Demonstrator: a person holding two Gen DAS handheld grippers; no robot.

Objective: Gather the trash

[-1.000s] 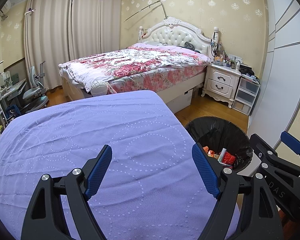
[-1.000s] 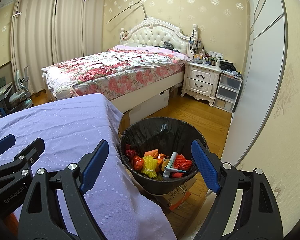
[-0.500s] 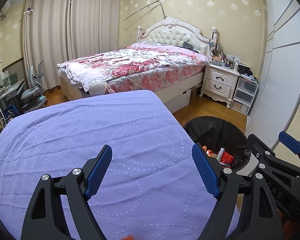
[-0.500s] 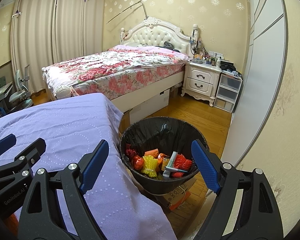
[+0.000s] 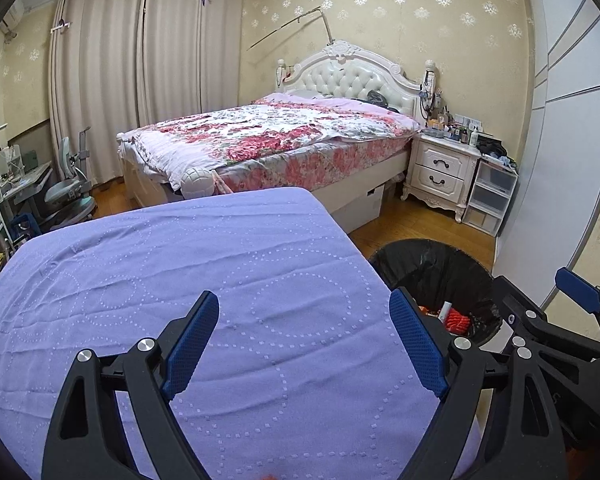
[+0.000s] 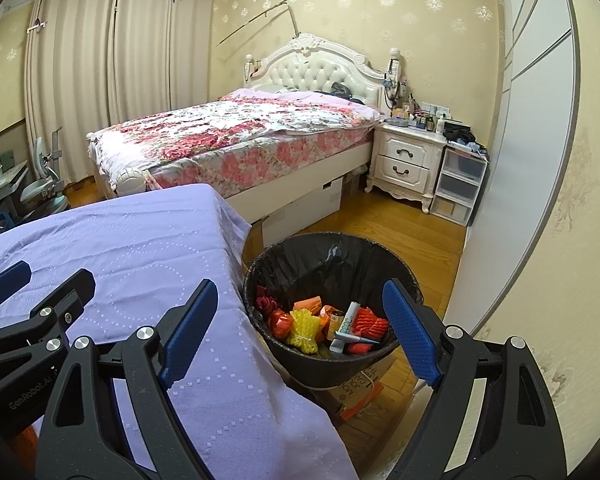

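A: Trash (image 6: pixel 324 326) — where does it sit?

B: Down in the bin (image 6: pixel 296 258), a black-lined one on the floor, ahead of the right tool (image 6: pixel 302 334) and between its spread fingers as that camera sees it. Red, orange and yellow pieces and a white tube lie heaped at the bottom.

A: And that tool's state?

B: Wide, with nothing between the blue pads (image 6: pixel 188 330).

A: The left tool (image 5: pixel 306 346)?

B: Also wide and holding nothing. It hangs over the purple-covered counter (image 5: pixel 180 280), whose cloth lies bare ahead of it. The bin (image 5: pixel 432 268) shows off to its right, past the counter's edge, with a bit of red and white trash (image 5: pixel 452 316) visible inside.

A: Do the two tools see each other?

B: Yes. The right tool (image 5: pixel 540 320) sits at the right edge of the left camera's view; the left tool (image 6: pixel 32 292) sits at the left edge of the right camera's view, over the counter (image 6: pixel 140 248).

A: Anything under the bin?

B: A cardboard box (image 6: pixel 360 390) with print on it, touching the bin's base. I cannot tell whether the bin rests on it.
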